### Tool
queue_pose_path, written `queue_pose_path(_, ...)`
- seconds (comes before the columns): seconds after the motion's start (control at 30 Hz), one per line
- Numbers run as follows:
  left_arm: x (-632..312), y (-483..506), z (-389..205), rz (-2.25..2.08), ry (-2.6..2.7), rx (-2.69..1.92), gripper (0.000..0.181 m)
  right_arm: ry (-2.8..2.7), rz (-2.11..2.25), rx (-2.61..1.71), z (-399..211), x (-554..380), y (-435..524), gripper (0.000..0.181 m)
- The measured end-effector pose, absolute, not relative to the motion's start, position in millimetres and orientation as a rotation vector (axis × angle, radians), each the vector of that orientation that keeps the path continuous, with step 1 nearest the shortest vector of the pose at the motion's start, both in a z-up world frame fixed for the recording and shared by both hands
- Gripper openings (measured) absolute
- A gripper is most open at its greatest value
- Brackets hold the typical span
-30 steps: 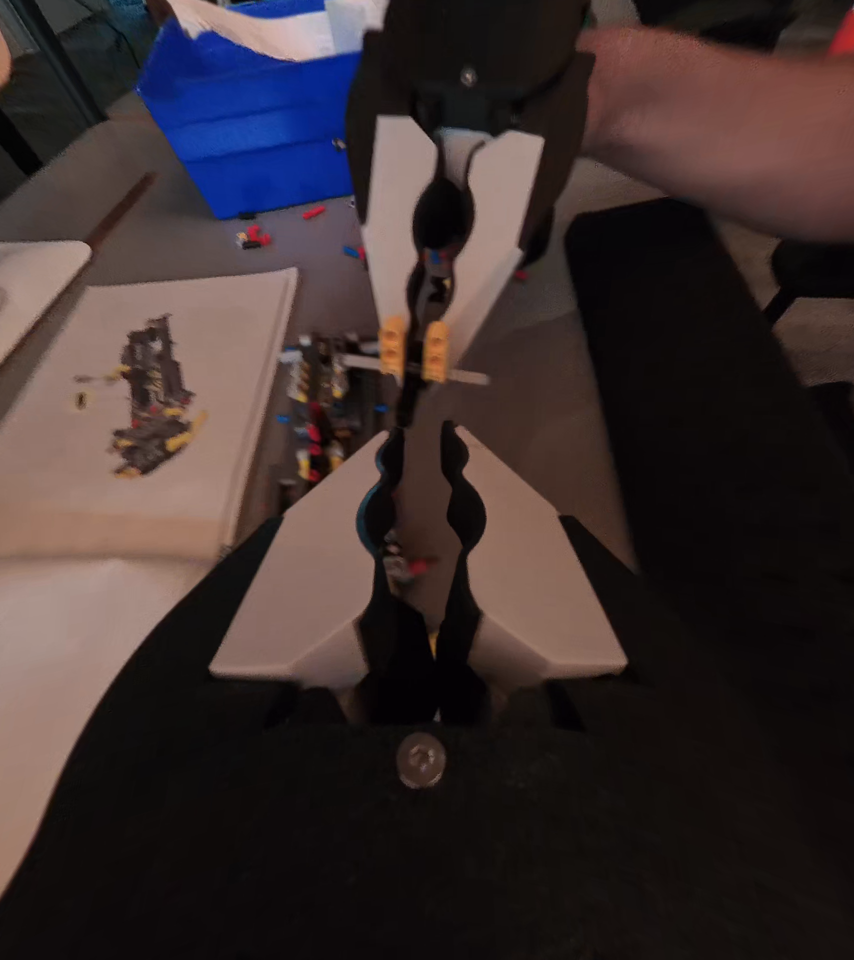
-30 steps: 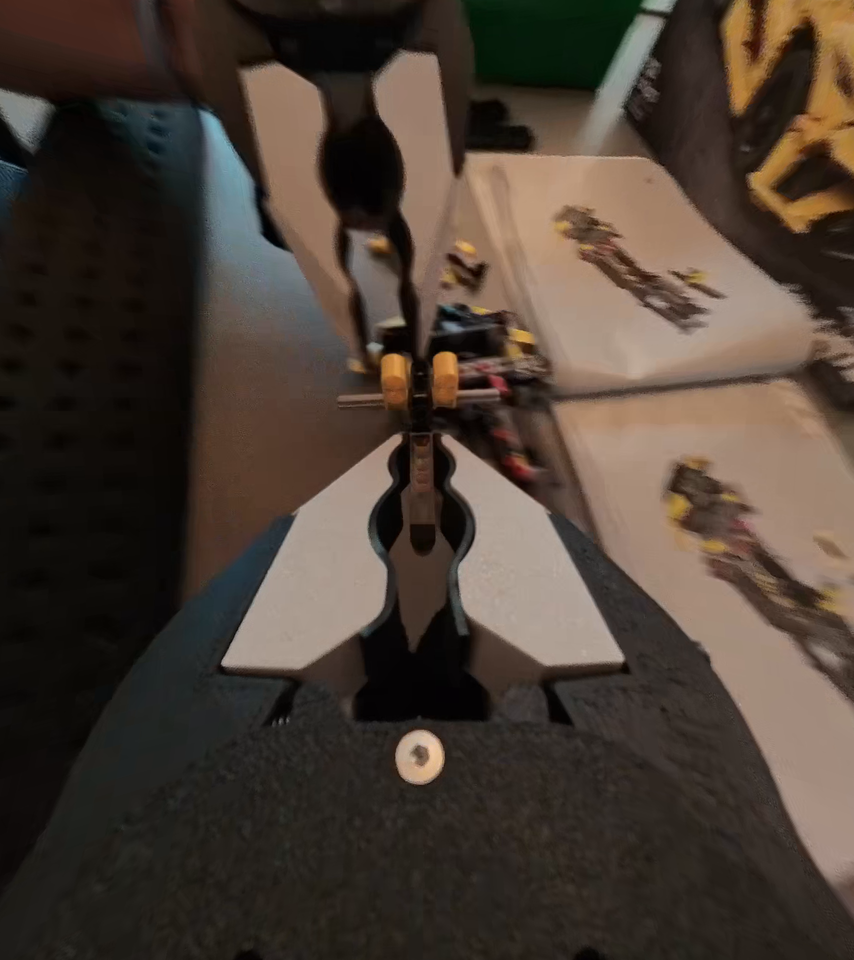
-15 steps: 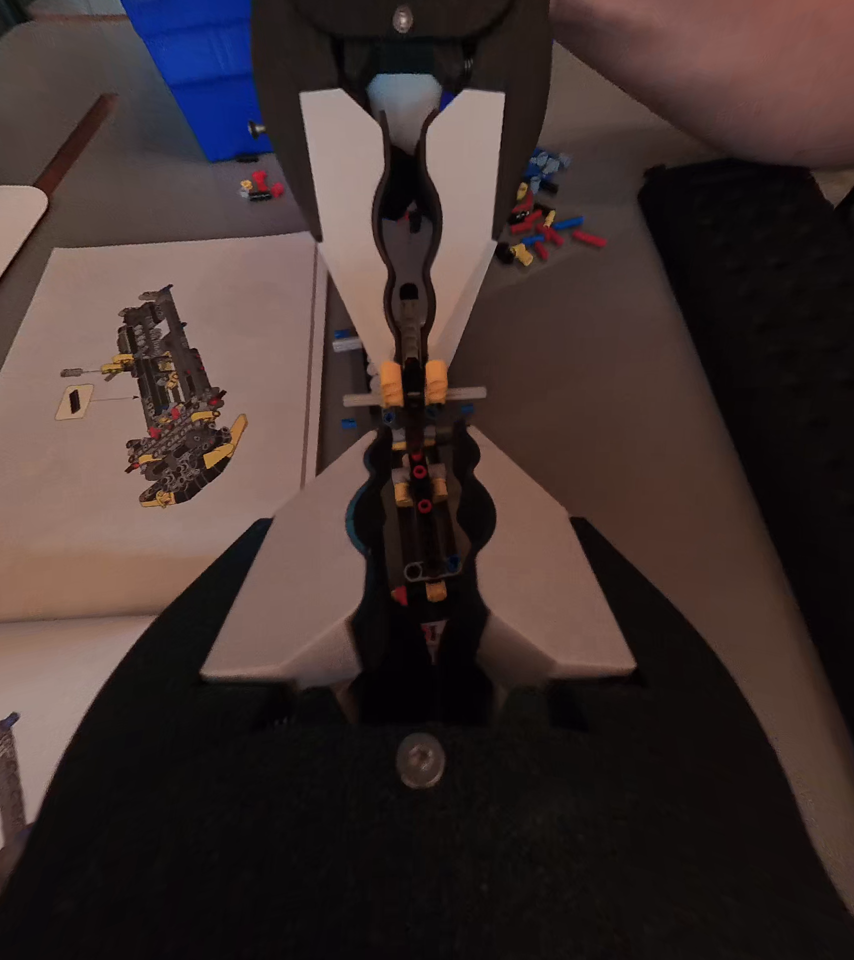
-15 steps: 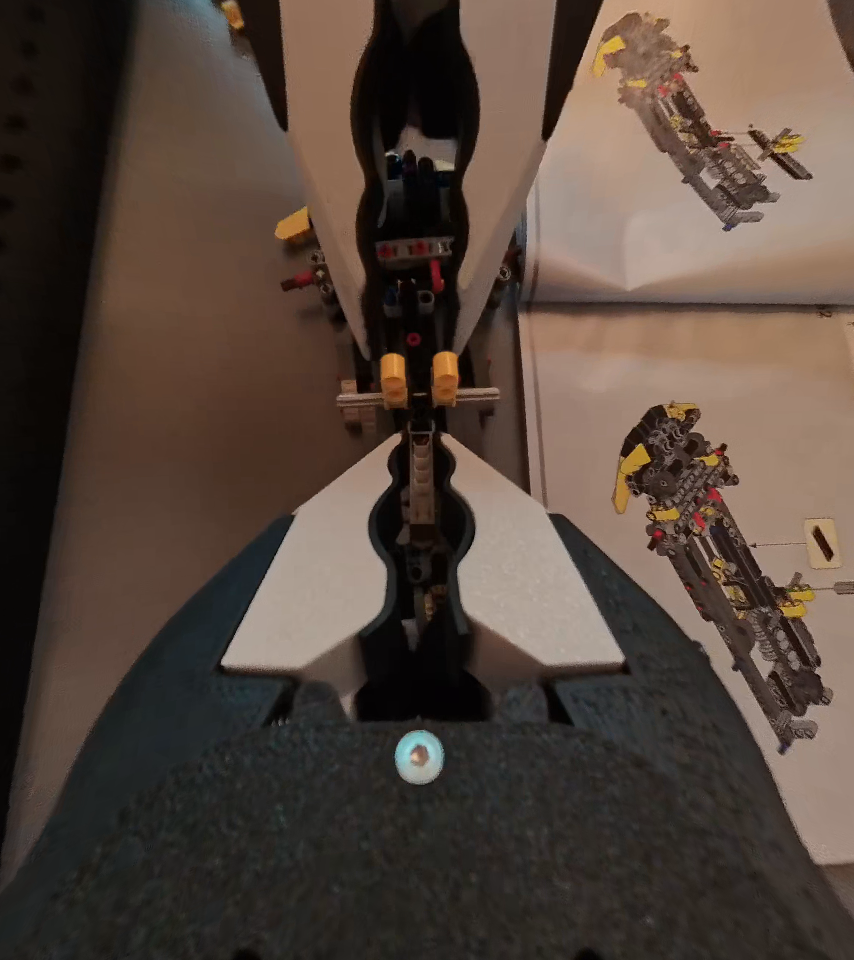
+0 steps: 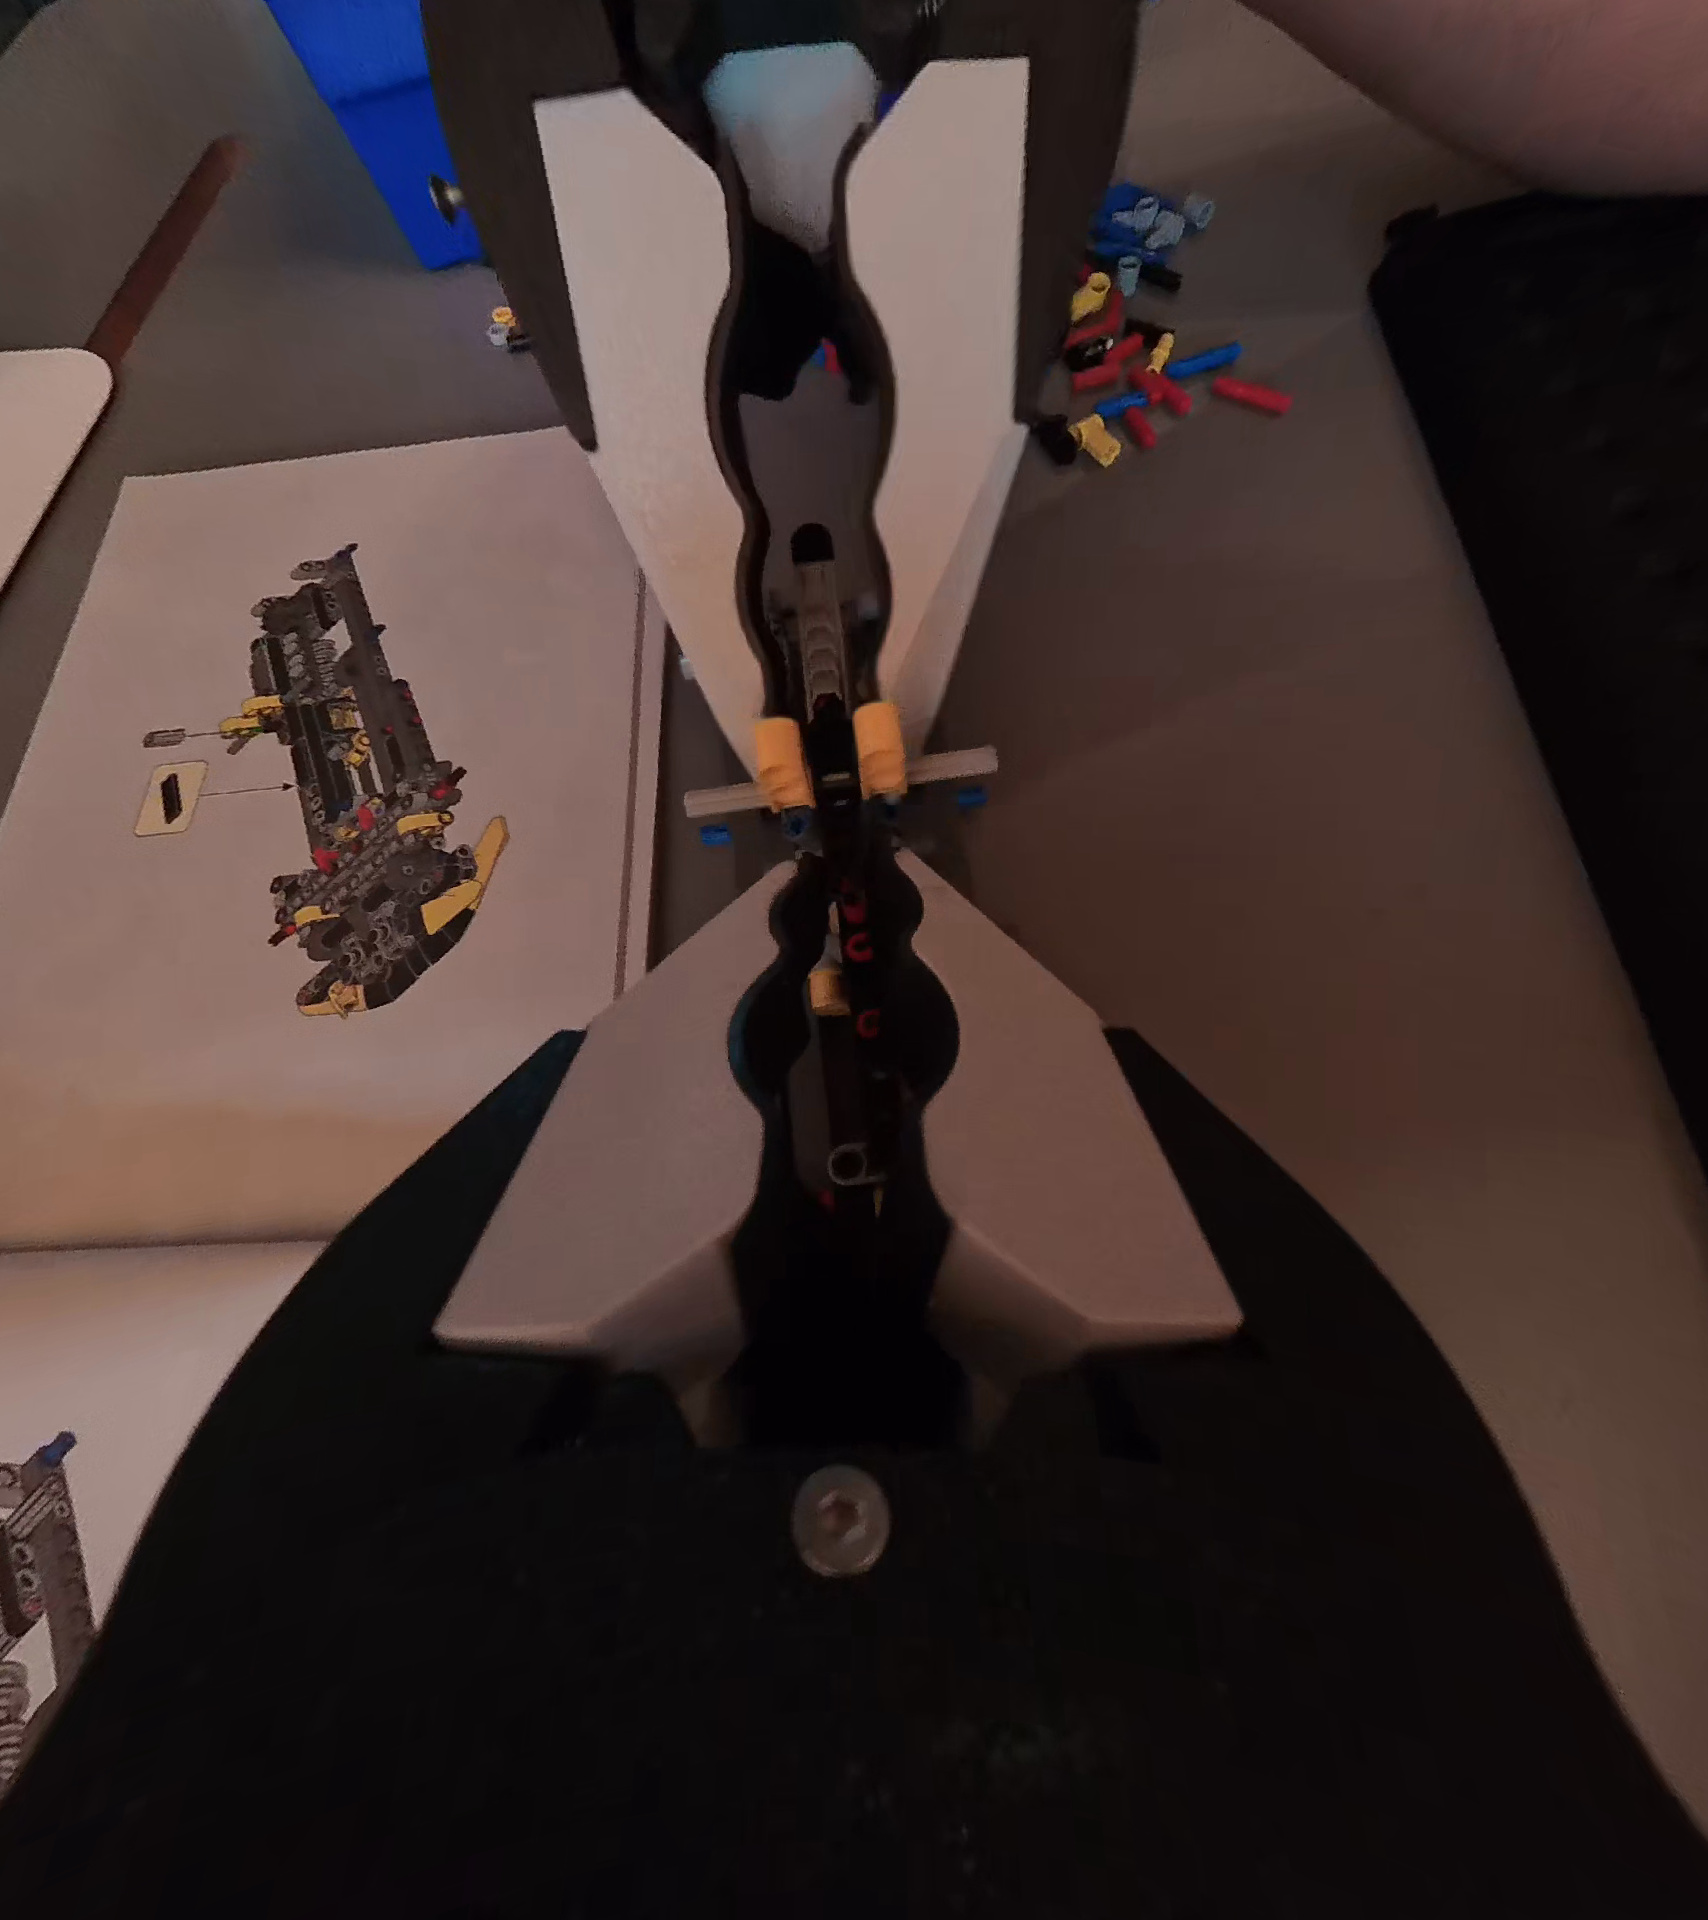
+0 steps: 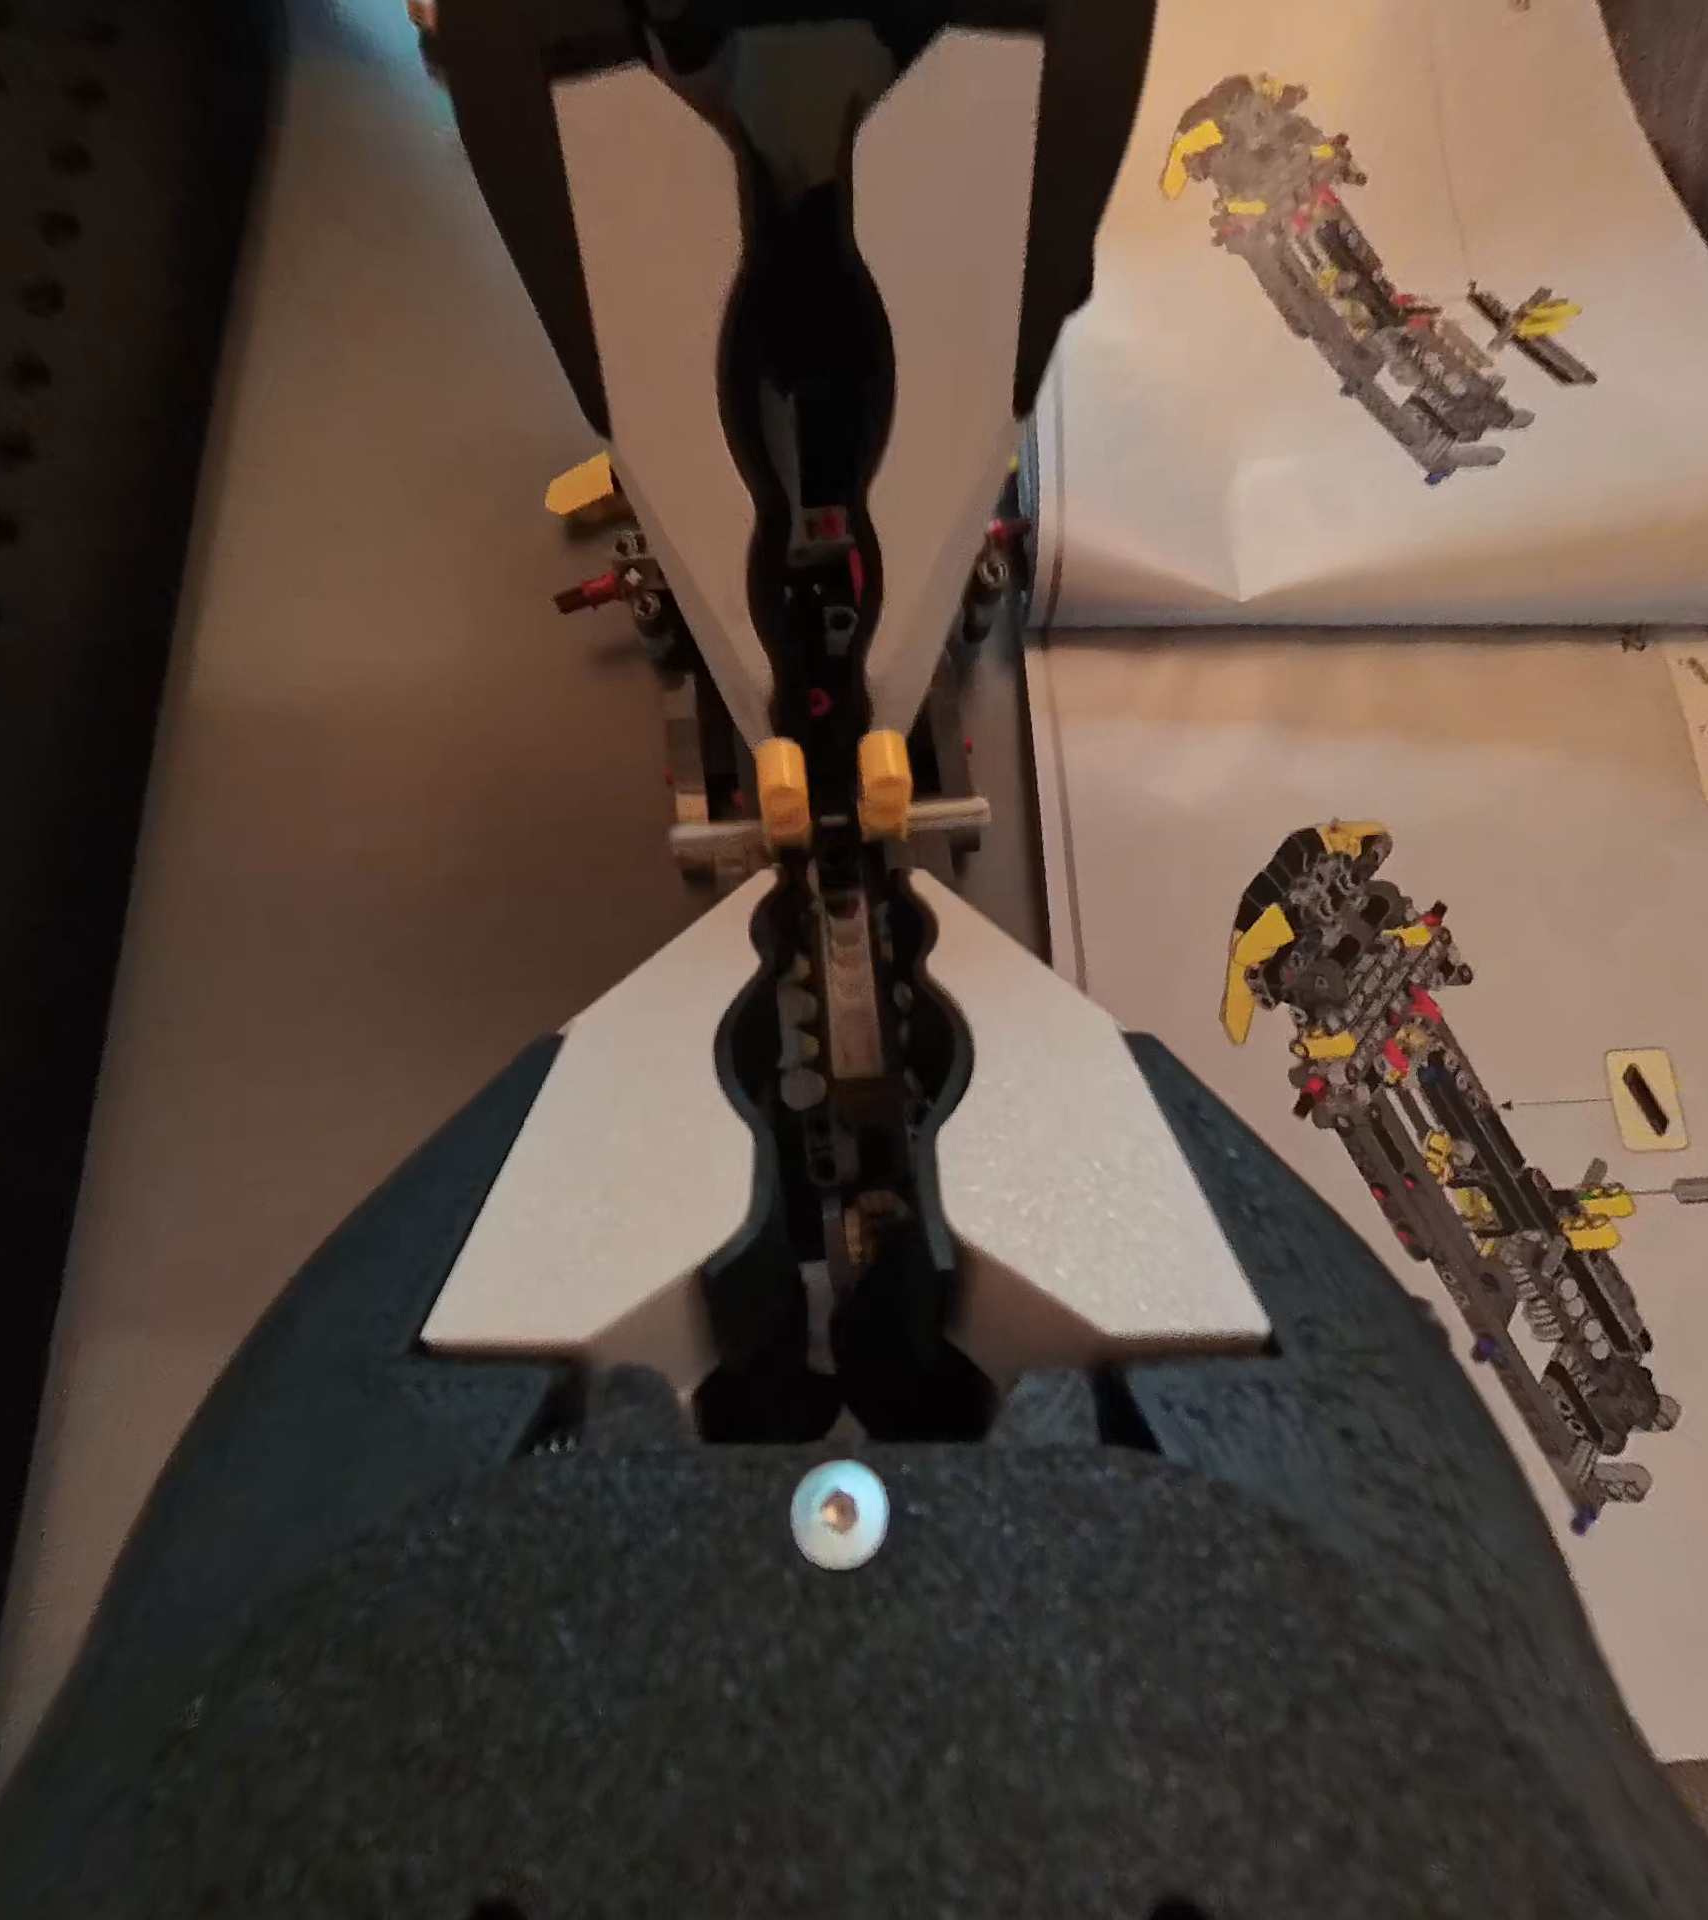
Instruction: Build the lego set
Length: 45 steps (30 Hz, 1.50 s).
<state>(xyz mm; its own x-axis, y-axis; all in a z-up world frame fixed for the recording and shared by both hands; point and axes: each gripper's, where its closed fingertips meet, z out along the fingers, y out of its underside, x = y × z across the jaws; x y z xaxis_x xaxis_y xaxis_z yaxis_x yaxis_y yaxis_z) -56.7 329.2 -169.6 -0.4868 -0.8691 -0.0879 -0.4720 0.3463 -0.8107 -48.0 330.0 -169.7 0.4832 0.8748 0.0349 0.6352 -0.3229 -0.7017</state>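
The left gripper and right gripper meet tip to tip, both seemingly pinched on the small assembly with 2 yellow connectors; instruction booklet alongside.

The right gripper pinches a grey beam (yellow bushes ahead) facing the left gripper.

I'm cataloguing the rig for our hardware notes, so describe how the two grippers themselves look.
Both look alike. The left gripper has a rough black body with a silver screw at its centre, and two pale grey wedge-shaped fingers lined with wavy black pads. The right gripper shows the same grainy black body, silver screw and pale fingers. No cables or markings show. A bare forearm appears behind, no sleeve.
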Motion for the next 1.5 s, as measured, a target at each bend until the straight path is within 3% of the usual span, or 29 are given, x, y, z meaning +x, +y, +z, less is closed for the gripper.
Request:
queue_pose_path(0.1,-56,329,-171,-0.975,2.106,-1.159,0.005,-1.288,0.397,-2.044,-170,-51,329,0.007)
queue_pose_path(0.83,-56,328,-174,-1.001,2.102,-1.213,0.005,-1.222,0.535,-2.075,-181,-50,330,0.007)
queue_pose_path(1.2,-57,329,-177,-1.01,2.095,-1.249,0.006,-1.199,0.458,-2.075,-175,-43,328,0.021)
queue_pose_path(1.33,-64,335,-175,-1.011,2.085,-1.289,0.029,-1.08,0.482,-2.093,-155,-32,317,0.029)
queue_pose_path(1.5,-84,347,-164,-1.041,2.048,-1.319,0.028,-0.961,0.333,-2.021,-126,-35,306,0.037)
